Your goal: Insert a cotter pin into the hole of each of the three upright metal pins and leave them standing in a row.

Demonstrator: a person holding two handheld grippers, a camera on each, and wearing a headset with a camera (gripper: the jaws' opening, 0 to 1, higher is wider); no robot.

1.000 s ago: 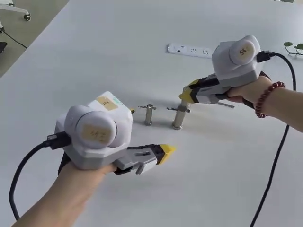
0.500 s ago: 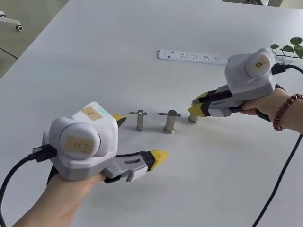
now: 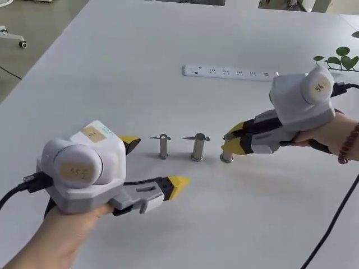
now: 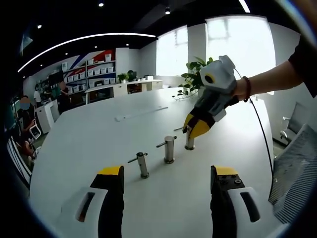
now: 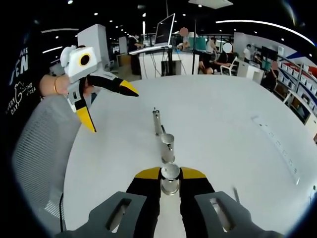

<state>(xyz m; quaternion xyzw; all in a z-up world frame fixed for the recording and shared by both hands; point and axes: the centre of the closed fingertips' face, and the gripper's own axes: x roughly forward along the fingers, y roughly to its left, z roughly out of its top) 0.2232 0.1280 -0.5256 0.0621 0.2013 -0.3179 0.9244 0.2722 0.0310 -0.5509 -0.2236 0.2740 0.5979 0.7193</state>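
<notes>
Three metal pins [image 3: 198,147] stand aligned; right claw [image 5: 170,173] clamps end pin [image 5: 170,184].

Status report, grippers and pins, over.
Left gripper open, empty. Right gripper shut on end metal pin. Two other pins upright, cotter pins in. Nothing in the way.

From head height, the headset camera looks forward and down across the white table [image 3: 168,67], with the three metal pins [image 3: 198,147] at centre, the left gripper [image 3: 155,162] at 8 o'clock and the right gripper [image 3: 231,141] at 3 o'clock. The left gripper view sits low over the tabletop and faces the row side-on from a little way back, with the other gripper at 1 o'clock. The right gripper view looks down the row end-on, hard up against the end pin [image 5: 170,177] at 6 o'clock; all three views share the pins and the power strip [image 3: 230,72].
</notes>
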